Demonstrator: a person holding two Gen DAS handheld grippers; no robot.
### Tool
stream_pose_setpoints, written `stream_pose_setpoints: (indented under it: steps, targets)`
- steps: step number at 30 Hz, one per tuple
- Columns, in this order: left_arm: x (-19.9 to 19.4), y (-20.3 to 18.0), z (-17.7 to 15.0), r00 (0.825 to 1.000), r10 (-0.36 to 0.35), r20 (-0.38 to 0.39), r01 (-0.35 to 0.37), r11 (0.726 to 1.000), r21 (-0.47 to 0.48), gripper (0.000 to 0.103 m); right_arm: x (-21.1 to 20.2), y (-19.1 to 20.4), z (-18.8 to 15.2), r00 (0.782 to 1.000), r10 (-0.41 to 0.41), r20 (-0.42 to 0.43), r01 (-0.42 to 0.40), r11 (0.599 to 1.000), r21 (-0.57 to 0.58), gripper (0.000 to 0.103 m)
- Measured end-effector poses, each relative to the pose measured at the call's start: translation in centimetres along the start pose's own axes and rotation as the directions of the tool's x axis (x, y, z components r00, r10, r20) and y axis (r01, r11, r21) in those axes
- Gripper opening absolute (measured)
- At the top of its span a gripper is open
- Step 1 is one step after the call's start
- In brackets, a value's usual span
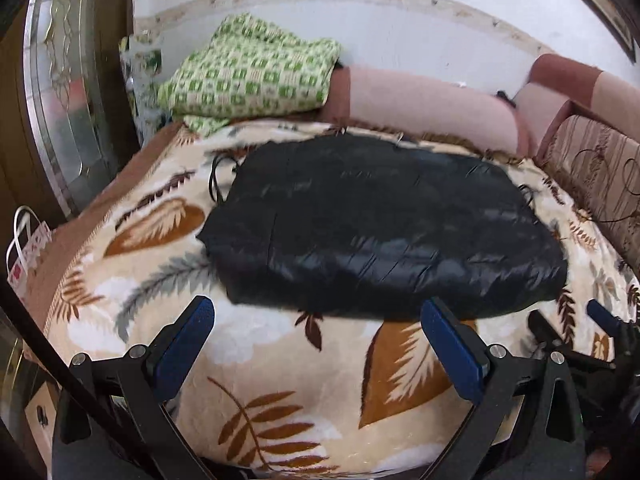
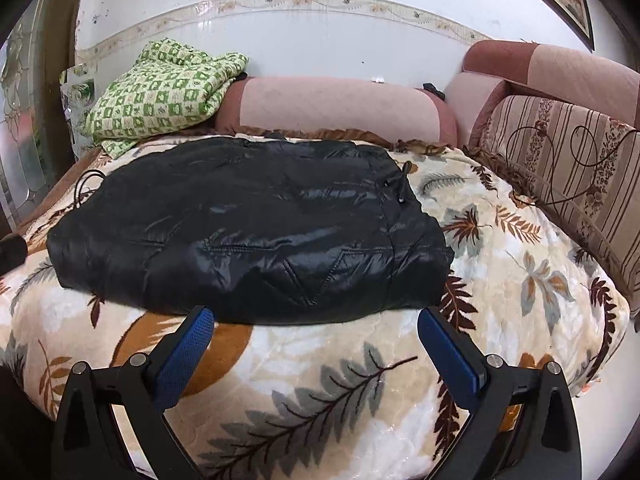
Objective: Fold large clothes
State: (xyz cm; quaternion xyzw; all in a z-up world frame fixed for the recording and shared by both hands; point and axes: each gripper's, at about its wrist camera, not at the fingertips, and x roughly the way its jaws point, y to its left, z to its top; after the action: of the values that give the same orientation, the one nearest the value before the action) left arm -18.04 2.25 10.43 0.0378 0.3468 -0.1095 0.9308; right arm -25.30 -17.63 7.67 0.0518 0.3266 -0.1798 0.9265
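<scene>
Neatly folded jacket (glossy black).

White wall behind a pink sofa backrest, leaf-print blanket spread.

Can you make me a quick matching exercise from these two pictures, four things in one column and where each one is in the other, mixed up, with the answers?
Things:
1. black puffer jacket
2. green checked cloth
3. pink bolster
4. striped cushion

Places:
A. along the wall, behind the jacket
B. heaped at the far left corner
C. folded flat in the middle of the leaf blanket
D. on the right side of the bed

Pairs: 1-C, 2-B, 3-A, 4-D
</scene>
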Motion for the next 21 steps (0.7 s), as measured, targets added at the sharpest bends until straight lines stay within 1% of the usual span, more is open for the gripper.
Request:
stream_pose_setpoints:
  steps: [5,9,11,13,16,17,18,21]
  targets:
    - [3.1,0.6,-1.3,0.997,0.025,-0.075,-0.026,1.000,-0.011,0.103,1.0,0.0,-0.3,0.999,0.001,-0.036,-0.001,1.000,0.010,0.103]
    - [5.6,0.6,-2.2,0.991,0.058,-0.117,-0.058,0.998,0.009,0.103,1.8,0.1,-0.7,0.998,-0.002,-0.058,0.002,1.000,0.008,0.103]
    - [7.4,0.6,-3.0,0.985,0.075,-0.155,-0.073,0.997,0.021,0.103,2.0,0.2,-0.8,0.998,-0.001,-0.066,0.001,1.000,0.007,0.103]
    - [8.8,0.7,-3.6,0.979,0.078,-0.187,-0.073,0.997,0.031,0.103,2.4,0.4,-0.9,0.997,-0.001,-0.076,0.001,1.000,0.003,0.103]
    - [10.9,0.8,-4.8,0.963,0.058,-0.263,-0.054,0.998,0.022,0.103,2.6,0.4,-0.9,0.997,-0.001,-0.080,0.001,1.000,-0.004,0.103]
    - [11.3,0.9,-5.0,0.962,0.049,-0.270,-0.048,0.999,0.011,0.103,2.7,0.4,-0.8,0.997,-0.001,-0.081,0.001,1.000,-0.005,0.103]
    - [11.2,0.9,-5.2,0.967,0.047,-0.250,-0.046,0.999,0.008,0.103,2.8,0.4,-0.8,0.997,-0.003,-0.082,0.002,1.000,-0.003,0.103]
    - [11.4,0.9,-5.3,0.966,0.045,-0.253,-0.044,0.999,0.010,0.103,3.2,0.4,-0.8,0.996,-0.008,-0.088,0.008,1.000,-0.003,0.103]
